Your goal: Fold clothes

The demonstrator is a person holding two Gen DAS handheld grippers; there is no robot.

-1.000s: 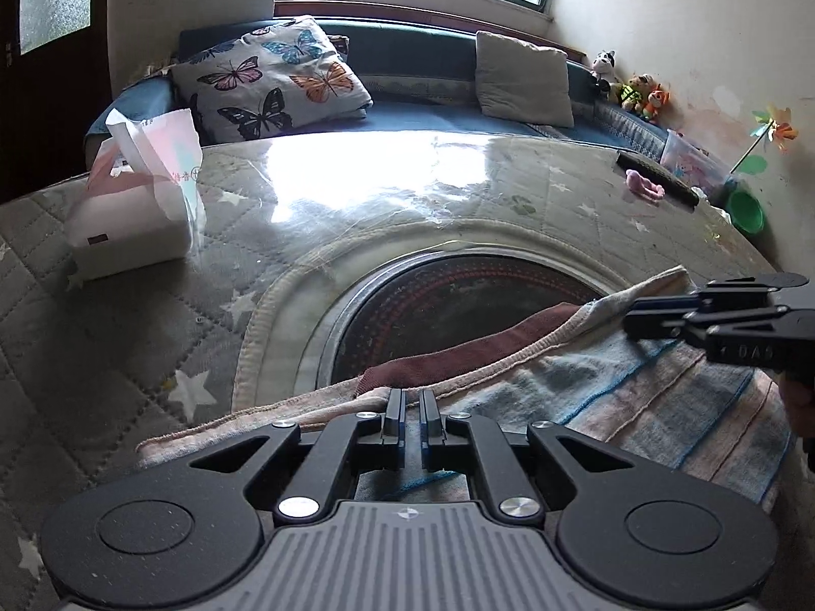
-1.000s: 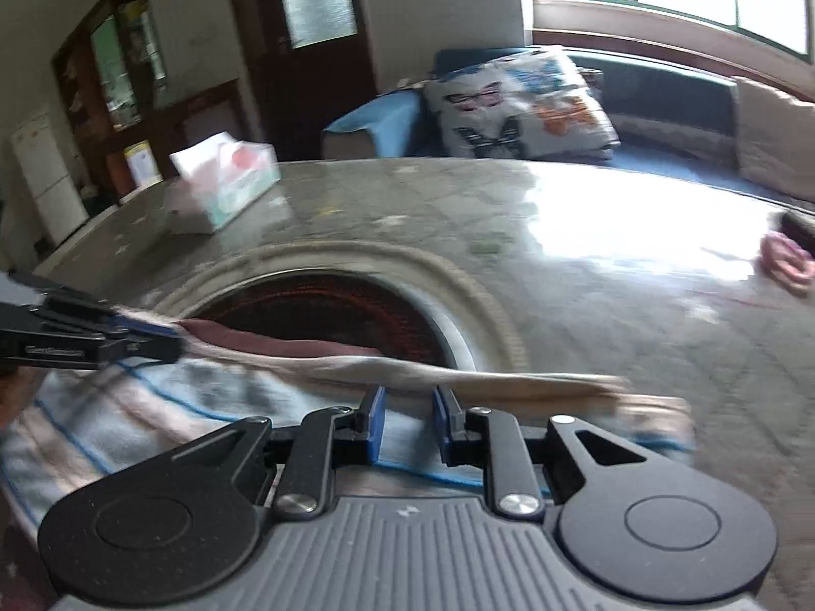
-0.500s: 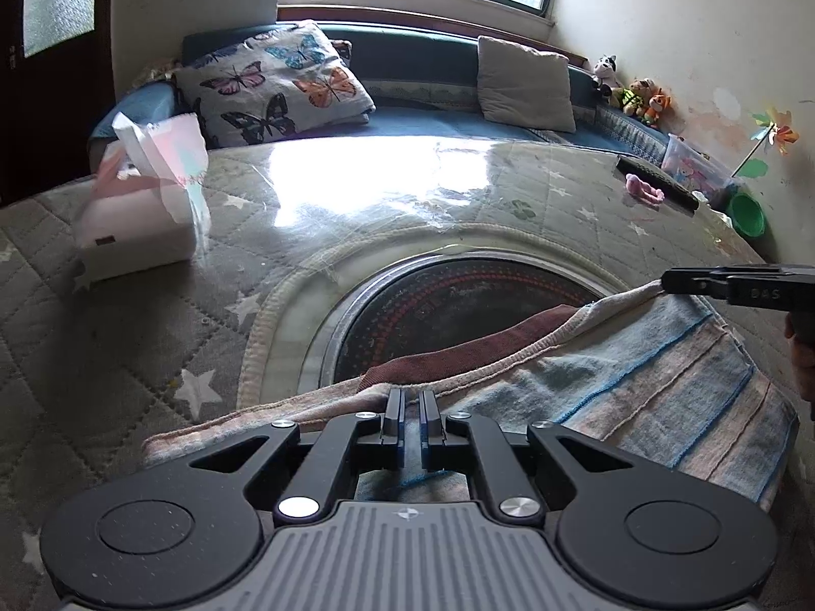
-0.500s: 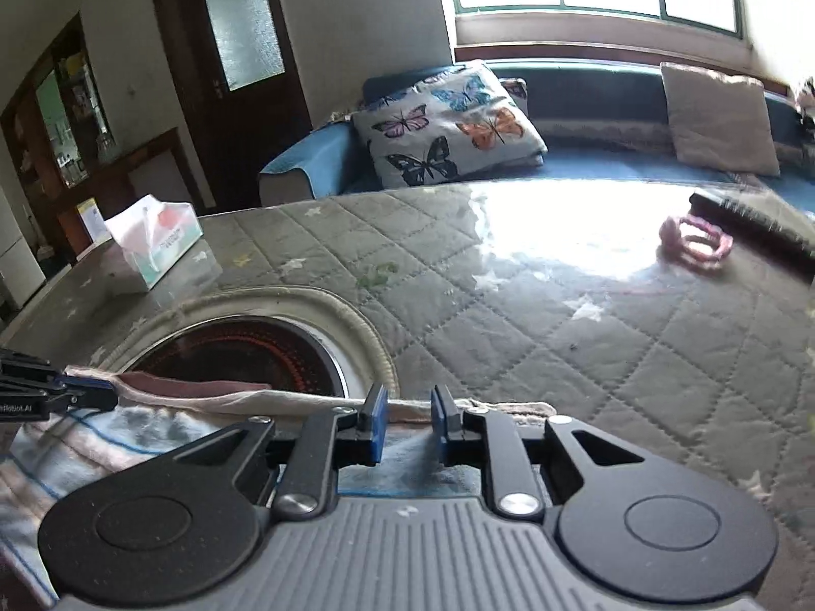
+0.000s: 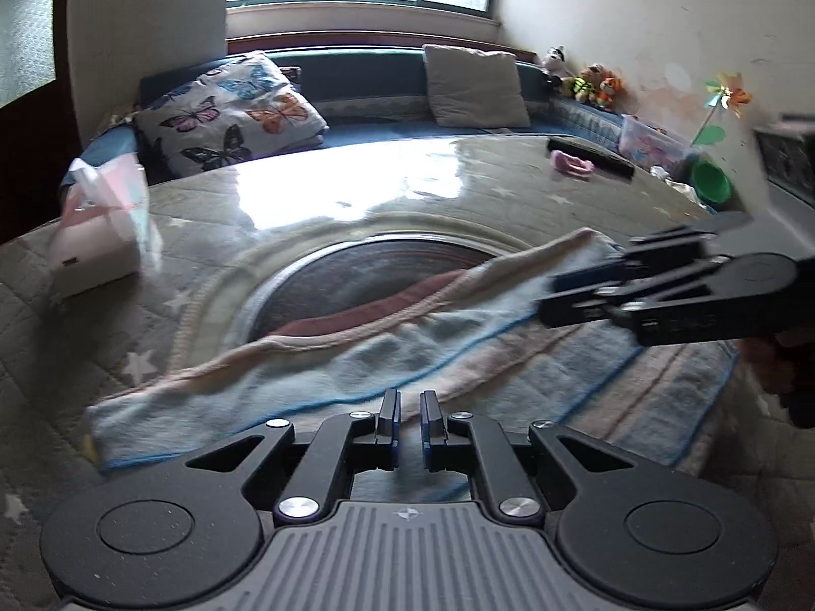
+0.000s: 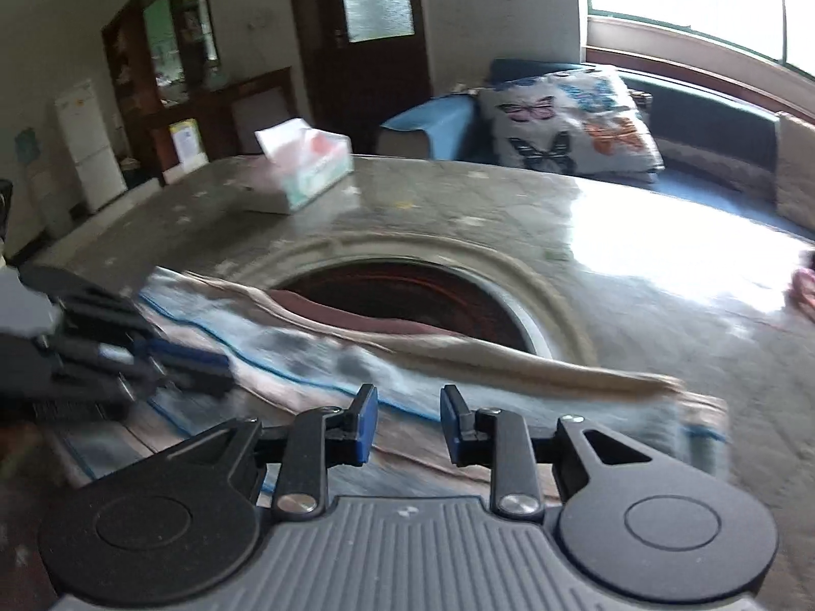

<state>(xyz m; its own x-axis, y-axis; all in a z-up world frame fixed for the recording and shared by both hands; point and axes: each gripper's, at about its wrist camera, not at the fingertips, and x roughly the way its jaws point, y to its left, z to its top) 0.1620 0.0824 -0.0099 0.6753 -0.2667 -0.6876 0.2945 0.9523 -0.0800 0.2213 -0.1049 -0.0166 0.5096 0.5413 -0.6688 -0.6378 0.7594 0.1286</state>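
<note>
A folded striped towel, pale blue and beige with blue lines (image 5: 407,356), lies on the table over the dark round inset; it also shows in the right wrist view (image 6: 407,371). A maroon layer (image 5: 367,313) peeks out at its far edge. My left gripper (image 5: 406,425) sits just above the towel's near edge with a narrow gap between its jaws and nothing in them. My right gripper (image 6: 408,420) is open and empty above the towel's near right part. Each gripper shows in the other's view, the right (image 5: 662,300) and the left (image 6: 127,361).
A tissue box (image 5: 102,249) stands on the table's left. A quilted star cloth (image 5: 102,346) covers the table around a round dark inset (image 5: 367,275). A pink item (image 5: 573,165) and a dark bar (image 5: 591,155) lie at the far right. A bench with cushions (image 5: 239,112) runs behind.
Both grippers have let go of the towel, which now lies flat on the table. The jaws have opened, the right wider. Both grippers have drawn back and lifted slightly.
</note>
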